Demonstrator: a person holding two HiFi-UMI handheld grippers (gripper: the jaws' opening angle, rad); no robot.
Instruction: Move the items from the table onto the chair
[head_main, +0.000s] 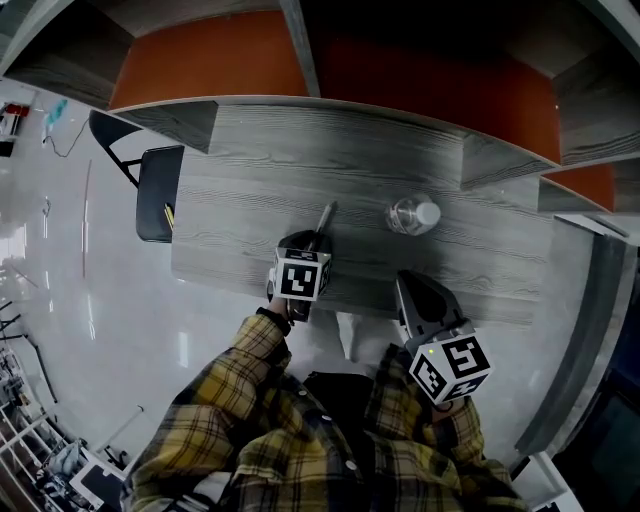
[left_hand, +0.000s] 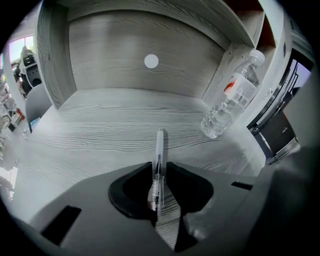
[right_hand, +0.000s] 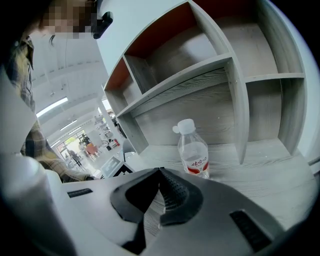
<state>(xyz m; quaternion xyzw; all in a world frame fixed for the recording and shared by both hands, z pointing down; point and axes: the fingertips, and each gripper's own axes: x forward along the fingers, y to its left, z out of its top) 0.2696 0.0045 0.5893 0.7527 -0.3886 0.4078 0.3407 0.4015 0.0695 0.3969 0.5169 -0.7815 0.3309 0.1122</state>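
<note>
A clear pen (head_main: 326, 216) lies on the grey wooden table (head_main: 250, 170), pointing away from me. My left gripper (head_main: 314, 240) is down over its near end. In the left gripper view the pen (left_hand: 159, 150) lies flat on the table between the pads, which flank it closely without visibly pressing on it. A clear water bottle (head_main: 413, 214) with a white cap stands to the right, also seen as the bottle (left_hand: 232, 97) and the bottle (right_hand: 194, 152). My right gripper (head_main: 403, 282) hovers at the table's near edge, short of the bottle, shut and empty (right_hand: 160, 172).
A black chair (head_main: 158, 190) stands off the table's left end with a small yellow thing on its seat. Grey shelving (head_main: 330, 60) with orange back panels rises behind the table, and its dividers (right_hand: 239, 100) close in the table's back corners. Shiny floor lies to the left.
</note>
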